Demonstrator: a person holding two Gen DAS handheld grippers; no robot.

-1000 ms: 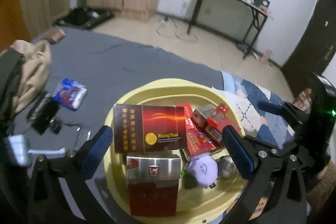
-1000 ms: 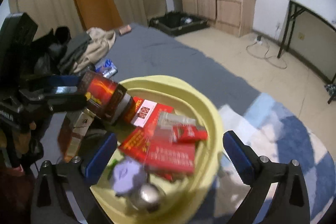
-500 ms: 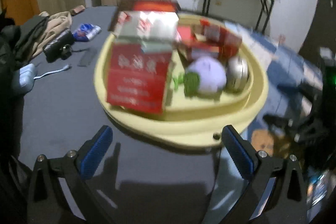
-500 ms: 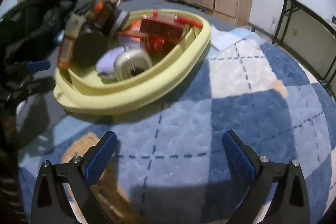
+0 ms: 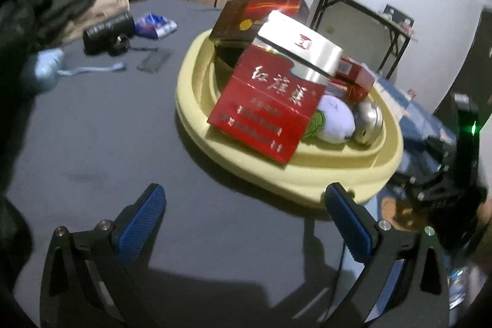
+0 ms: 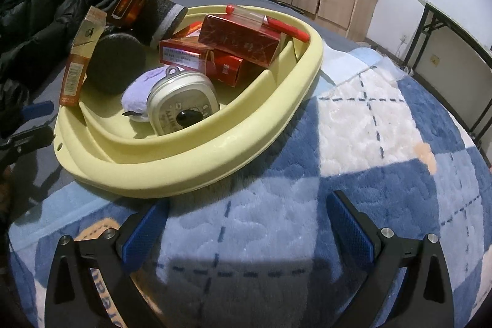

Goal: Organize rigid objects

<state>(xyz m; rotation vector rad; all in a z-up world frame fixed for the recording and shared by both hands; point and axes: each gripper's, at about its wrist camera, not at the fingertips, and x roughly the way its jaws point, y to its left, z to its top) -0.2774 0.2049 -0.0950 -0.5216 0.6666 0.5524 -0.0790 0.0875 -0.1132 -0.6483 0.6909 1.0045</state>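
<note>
A bed with a dark grey sheet (image 5: pixel 101 137) and a blue-and-white checked blanket (image 6: pixel 384 149) carries everything; the pale yellow basin (image 6: pixel 196 162) sits where the two fabrics meet, its near rim on the blanket in the right wrist view and on the grey sheet in the left wrist view.

Inside the basin, the largest item is a red cigarette carton with a silver lid (image 5: pixel 270 100), standing tilted against the left wall and rising above the rim. Behind it, a dark brown-and-red carton (image 5: pixel 258 17) leans across the top. On the far side lie flat red boxes (image 6: pixel 236 37), stacked one on another, with a red pen-like stick (image 6: pixel 286 26) resting on the upper box and the rim. A lilac plush toy (image 5: pixel 336 120) lies on the basin floor, touching a silver round-cornered tin (image 6: pixel 184 106) just beside it. A black round object (image 6: pixel 118 62), possibly a speaker or lid, sits near the cartons.

On the sheet well apart from the basin lie a pile of dark and tan clothes (image 5: pixel 61 8), a black pouch (image 5: pixel 107 29), a blue packet (image 5: pixel 155 25) and a small dark flat item (image 5: pixel 153 60).

The left gripper (image 5: pixel 246 220) hovers over the grey sheet before the basin, its blue-padded fingers (image 5: pixel 144 214) wide apart and holding nothing. The right gripper (image 6: pixel 246 232) hovers over the blanket, likewise spread and empty.
</note>
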